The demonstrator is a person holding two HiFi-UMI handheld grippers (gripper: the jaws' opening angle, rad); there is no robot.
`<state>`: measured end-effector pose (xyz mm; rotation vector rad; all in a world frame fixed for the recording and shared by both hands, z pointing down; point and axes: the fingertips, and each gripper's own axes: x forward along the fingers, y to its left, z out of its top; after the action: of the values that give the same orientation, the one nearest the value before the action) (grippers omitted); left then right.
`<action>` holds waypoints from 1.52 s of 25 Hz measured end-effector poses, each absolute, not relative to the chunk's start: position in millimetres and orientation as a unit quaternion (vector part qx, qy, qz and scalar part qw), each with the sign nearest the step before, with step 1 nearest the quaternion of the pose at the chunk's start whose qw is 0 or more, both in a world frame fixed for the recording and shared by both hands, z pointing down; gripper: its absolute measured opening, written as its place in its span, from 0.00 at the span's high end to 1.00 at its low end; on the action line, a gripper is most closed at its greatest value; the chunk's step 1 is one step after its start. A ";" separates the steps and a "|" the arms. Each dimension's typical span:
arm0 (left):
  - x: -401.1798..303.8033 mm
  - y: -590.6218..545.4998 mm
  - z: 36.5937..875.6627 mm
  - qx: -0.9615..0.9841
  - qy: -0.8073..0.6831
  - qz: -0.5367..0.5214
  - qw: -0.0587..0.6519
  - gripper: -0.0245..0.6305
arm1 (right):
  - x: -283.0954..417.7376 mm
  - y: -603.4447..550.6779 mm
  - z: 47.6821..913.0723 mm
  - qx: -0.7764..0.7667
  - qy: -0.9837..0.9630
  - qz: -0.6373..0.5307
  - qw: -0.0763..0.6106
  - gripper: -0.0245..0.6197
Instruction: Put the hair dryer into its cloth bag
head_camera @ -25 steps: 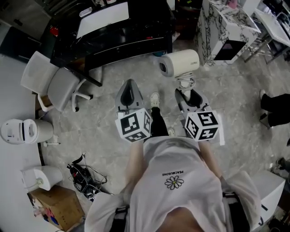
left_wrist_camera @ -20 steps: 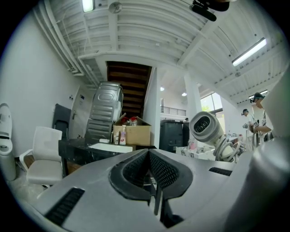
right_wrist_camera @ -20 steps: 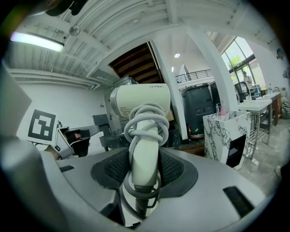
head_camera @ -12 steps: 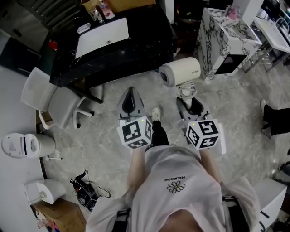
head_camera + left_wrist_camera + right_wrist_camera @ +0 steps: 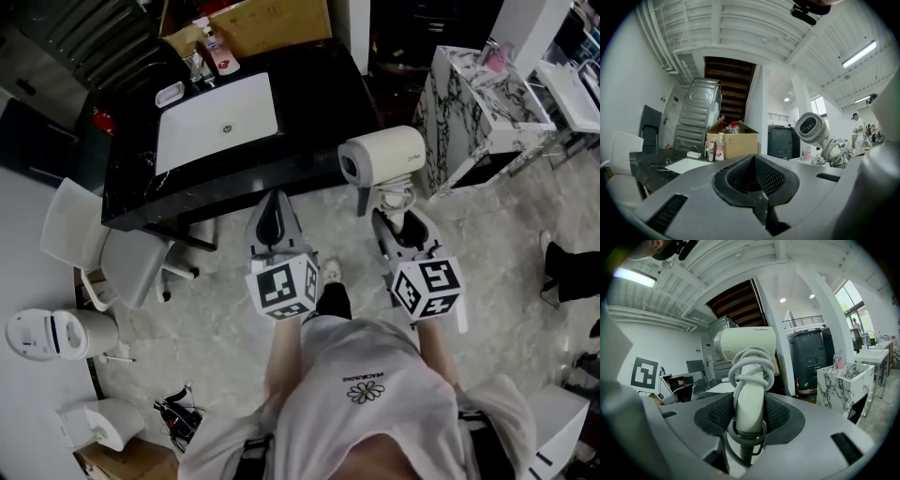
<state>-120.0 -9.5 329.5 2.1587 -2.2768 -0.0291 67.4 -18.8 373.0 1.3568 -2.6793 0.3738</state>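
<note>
A cream hair dryer with its grey cord wound round the handle stands up from my right gripper, whose pads are shut on the handle. In the right gripper view the dryer rises between the pads of the right gripper. My left gripper is shut with nothing in it, level with the right one; in its own view the left gripper shows closed pads. A flat white rectangle, perhaps the cloth bag, lies on the black table just ahead.
A cardboard box and bottles sit at the table's far edge. White chairs stand at its left. A marble-patterned cabinet is at the right, white appliances at the left, a person's leg at the right edge.
Both grippers and the head view have advanced toward the black table, which now lies right in front of the jaws. The dryer has travelled with the right gripper; neither grip changed.
</note>
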 end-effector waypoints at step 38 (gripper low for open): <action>-145.8 -224.1 309.6 0.790 -0.605 0.061 -0.078 0.65 | 11.5 -221.0 346.2 0.442 -0.883 0.150 0.045 0.70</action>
<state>-145.8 -224.1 309.6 2.6134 -2.0010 0.2024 11.5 -221.0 346.2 1.3500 -2.6991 0.4570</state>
